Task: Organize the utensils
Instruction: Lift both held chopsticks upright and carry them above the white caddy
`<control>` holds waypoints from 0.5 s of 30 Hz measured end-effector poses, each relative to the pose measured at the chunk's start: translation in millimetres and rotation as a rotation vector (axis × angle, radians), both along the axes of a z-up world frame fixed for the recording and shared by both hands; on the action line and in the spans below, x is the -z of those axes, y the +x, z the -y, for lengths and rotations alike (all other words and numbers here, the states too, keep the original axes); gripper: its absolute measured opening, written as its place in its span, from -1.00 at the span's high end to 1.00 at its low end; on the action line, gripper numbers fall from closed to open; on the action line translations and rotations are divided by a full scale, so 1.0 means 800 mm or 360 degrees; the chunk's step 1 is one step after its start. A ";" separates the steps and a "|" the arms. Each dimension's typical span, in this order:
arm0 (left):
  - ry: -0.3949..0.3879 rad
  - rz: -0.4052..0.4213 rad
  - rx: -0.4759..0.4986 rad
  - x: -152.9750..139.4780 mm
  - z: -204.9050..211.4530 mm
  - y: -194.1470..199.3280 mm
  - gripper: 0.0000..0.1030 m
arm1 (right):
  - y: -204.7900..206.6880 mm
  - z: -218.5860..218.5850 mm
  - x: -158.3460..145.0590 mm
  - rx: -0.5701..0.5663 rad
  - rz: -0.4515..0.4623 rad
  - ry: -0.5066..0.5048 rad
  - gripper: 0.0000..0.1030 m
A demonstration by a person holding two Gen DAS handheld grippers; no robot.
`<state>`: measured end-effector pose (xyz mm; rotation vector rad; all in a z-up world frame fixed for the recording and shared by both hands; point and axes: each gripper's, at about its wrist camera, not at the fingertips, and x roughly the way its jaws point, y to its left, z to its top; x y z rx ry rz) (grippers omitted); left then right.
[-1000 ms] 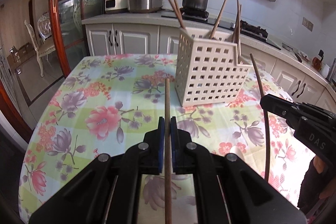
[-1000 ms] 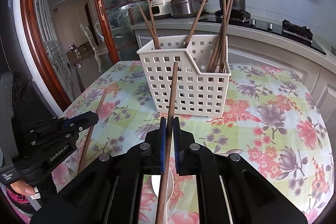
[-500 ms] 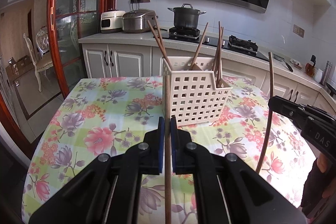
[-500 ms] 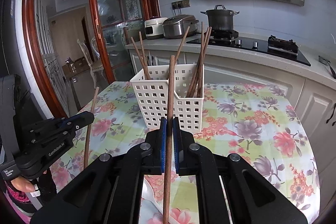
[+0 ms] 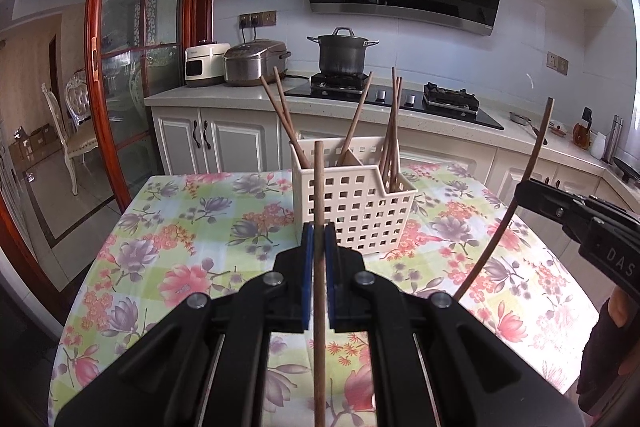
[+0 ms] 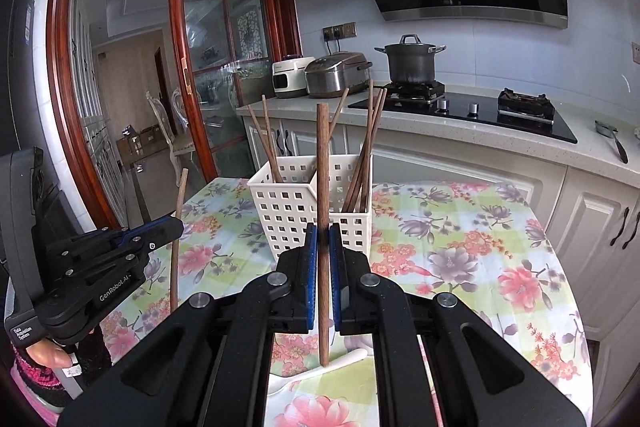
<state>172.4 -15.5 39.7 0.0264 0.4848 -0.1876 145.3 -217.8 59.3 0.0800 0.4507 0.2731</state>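
Chopsticks are the matter here, one gripped in each tool above the flowered table (image 5: 168, 227). Left gripper (image 5: 319, 247) has its blue pads closed tight on a brown chopstick (image 5: 319, 195), which stands nearly upright between them, its top level with the rim of the white basket (image 5: 360, 211) beyond. Right gripper (image 6: 324, 251) is clamped likewise on a second chopstick (image 6: 323, 187), also close to vertical.

The basket, a perforated holder with a divider, sits toward the far edge of the table and already carries several chopsticks leaning in its compartments (image 5: 390, 131).

From the left wrist camera, the right tool appears at the right border, its chopstick showing as a long curved line (image 5: 516, 195) in the lens, with a dark sleeve below it. From the right wrist camera, the left tool shows at the left with a fingertip and a pink knitted cuff (image 6: 28, 375) under it; only this view catches a white spoon-like piece (image 6: 332, 363) lying on the cloth beneath the jaws.

Behind the table, a counter carries a rice cooker (image 5: 256, 63) and a pot (image 5: 342, 55) on the hob.
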 end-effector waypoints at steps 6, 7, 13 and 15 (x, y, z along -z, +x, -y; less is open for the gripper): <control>-0.0002 0.0049 0.0012 -0.016 0.004 -0.007 0.89 | -0.007 0.004 -0.008 0.0010 0.0034 0.0002 0.87; -0.0003 0.0054 0.0013 -0.018 0.005 -0.007 0.89 | -0.008 0.004 -0.009 0.0011 0.0038 0.0001 0.87; 0.0009 0.0083 0.0036 -0.027 0.010 -0.011 0.89 | -0.012 0.003 -0.014 0.0017 0.0054 -0.0006 0.87; 0.0011 0.0089 0.0043 -0.030 0.012 -0.011 0.89 | -0.012 0.003 -0.016 0.0020 0.0059 -0.0008 0.87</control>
